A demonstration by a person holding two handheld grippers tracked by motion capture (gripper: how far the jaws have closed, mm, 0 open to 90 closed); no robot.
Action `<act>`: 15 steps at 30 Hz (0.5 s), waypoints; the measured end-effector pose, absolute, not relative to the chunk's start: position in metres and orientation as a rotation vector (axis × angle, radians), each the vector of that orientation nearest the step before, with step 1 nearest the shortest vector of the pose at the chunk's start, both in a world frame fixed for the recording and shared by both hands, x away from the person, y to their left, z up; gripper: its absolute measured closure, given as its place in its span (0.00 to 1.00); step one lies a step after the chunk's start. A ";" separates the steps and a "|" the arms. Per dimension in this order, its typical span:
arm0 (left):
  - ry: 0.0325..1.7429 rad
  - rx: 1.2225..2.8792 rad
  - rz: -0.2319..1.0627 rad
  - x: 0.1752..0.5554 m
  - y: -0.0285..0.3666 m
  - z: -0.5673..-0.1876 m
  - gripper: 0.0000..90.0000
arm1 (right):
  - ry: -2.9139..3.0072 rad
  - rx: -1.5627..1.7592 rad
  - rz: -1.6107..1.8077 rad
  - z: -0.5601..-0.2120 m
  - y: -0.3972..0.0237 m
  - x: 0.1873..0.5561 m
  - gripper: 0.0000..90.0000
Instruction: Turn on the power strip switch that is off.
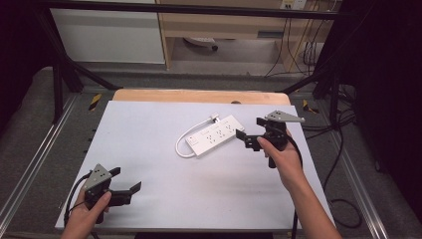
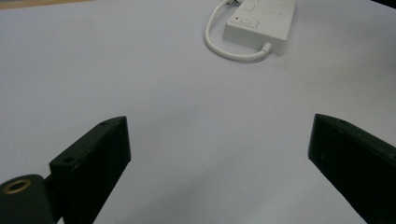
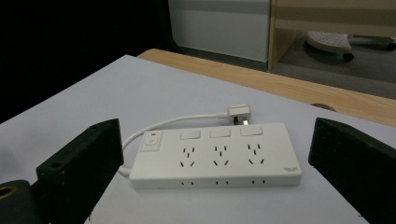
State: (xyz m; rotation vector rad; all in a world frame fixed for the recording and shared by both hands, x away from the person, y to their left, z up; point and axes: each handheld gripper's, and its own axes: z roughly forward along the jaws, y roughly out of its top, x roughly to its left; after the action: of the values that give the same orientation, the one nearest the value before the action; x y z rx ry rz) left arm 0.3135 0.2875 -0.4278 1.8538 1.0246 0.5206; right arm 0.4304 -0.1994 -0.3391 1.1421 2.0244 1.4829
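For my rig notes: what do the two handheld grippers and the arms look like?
Both the left gripper and right gripper are black, with two blocky jaws, a grey three-cornered plate on top and a trailing black cable. The forearms are bare, no sleeves visible.

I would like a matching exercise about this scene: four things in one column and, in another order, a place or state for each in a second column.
Things
1. power strip
2. plug
3. left gripper
4. right gripper

Places or states
A. open, close beside the strip's end
B. white, lying flat on the white table top
C. open, over the near left corner, apart from the strip
D. lying behind the strip at the end of its looped cord

Pairs: 1-B, 2-D, 3-C, 4-A
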 end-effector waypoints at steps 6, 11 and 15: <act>1.026 1.851 0.521 0.314 0.287 -0.428 0.07 | 2.017 1.145 1.465 -0.347 -0.217 0.418 0.04; 1.026 1.853 0.522 0.314 0.288 -0.428 0.07 | 1.999 1.141 1.452 -0.353 -0.228 0.407 0.04; 1.030 1.850 0.522 0.314 0.288 -0.428 0.07 | 1.977 1.143 1.453 -0.356 -0.237 0.399 0.04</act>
State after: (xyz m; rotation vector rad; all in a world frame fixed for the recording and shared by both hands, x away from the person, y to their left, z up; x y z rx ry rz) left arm 0.3136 0.2876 -0.4277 1.8504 1.0296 0.5218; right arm 0.3985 -0.2374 -0.3564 1.1431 1.9771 1.4527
